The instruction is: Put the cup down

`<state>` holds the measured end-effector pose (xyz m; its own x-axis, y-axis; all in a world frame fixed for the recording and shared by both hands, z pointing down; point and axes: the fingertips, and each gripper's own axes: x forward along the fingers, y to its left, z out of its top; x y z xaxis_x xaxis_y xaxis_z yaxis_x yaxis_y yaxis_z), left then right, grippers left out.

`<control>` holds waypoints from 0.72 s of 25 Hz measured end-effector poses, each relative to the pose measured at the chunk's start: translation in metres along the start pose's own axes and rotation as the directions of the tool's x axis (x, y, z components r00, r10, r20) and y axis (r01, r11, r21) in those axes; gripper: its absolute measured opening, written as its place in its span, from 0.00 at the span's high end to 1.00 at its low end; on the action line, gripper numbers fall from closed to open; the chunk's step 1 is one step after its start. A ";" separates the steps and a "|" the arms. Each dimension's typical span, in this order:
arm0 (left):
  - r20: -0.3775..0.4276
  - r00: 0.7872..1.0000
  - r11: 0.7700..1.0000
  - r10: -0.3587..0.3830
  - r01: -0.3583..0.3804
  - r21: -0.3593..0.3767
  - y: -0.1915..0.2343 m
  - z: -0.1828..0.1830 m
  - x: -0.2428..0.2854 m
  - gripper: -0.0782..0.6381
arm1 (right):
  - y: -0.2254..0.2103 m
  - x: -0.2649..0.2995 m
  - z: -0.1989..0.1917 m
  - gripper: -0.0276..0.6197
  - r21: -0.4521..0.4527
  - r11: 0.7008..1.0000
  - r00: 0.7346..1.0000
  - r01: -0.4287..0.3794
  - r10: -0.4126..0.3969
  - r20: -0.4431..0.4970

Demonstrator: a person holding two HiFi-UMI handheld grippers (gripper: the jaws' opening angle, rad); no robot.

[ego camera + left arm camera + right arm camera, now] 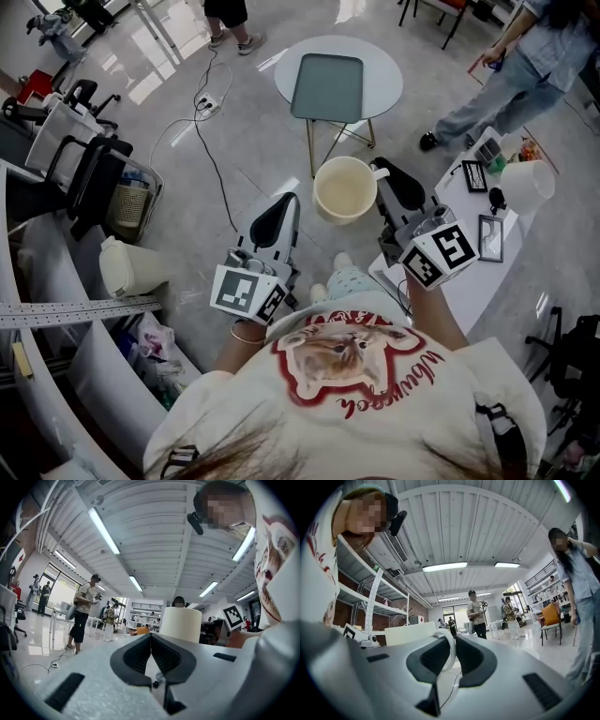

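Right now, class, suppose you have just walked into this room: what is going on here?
A person holds a gripper in each hand. The right gripper is shut on the looped handle of a cream cup and holds it in the air above the floor, mouth up. The left gripper is shut on nothing, off to the cup's side. The cup is not yet set down. A small round table carrying a grey-green tray stands just ahead.

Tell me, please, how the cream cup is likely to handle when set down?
The cup looks empty, so it is probably light. The right gripper pinches only its thin handle, so it may swing. Its wide body should probably stand steadily.
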<state>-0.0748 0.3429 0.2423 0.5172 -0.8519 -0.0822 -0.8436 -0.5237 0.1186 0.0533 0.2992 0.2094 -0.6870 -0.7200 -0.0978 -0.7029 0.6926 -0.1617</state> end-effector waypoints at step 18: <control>-0.008 1.000 1.000 -0.014 0.014 0.005 0.048 -0.004 0.072 0.87 | -0.057 0.067 -0.001 0.88 0.003 1.000 1.000 0.001 -0.001 0.007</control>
<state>-0.0778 0.2564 0.2461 0.5304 -0.8444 -0.0757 -0.8369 -0.5357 0.1122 0.0469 0.2114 0.2135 -0.6853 -0.7208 -0.1044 -0.7028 0.6921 -0.1648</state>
